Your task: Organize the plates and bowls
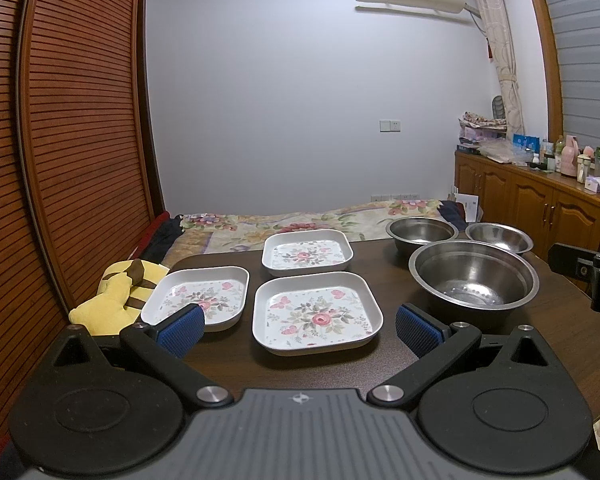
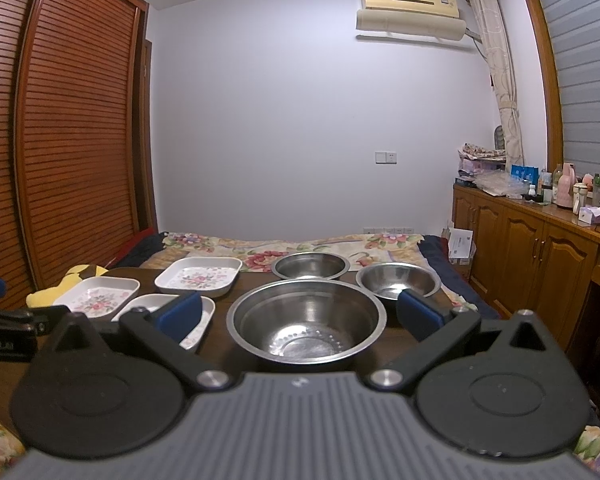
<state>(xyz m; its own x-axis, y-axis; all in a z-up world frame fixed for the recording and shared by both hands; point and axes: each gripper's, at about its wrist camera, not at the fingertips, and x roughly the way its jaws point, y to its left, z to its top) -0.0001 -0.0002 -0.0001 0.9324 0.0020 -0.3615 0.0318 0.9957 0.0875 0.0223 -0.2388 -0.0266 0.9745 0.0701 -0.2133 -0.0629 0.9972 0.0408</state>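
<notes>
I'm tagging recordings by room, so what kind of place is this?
Most likely a bedroom: a bed with a floral quilt lies behind the table, beside a louvred wooden wardrobe and a wall air conditioner.

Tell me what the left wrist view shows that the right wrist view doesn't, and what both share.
Left wrist only: the nearest floral plate whole between the open left tongs, and most of the yellow plush toy. Right wrist only: the large steel bowl centred between the open right tongs, with that same plate half hidden. Both: three floral plates, three steel bowls, all separate on the dark table, the bed behind, nothing gripped.
</notes>
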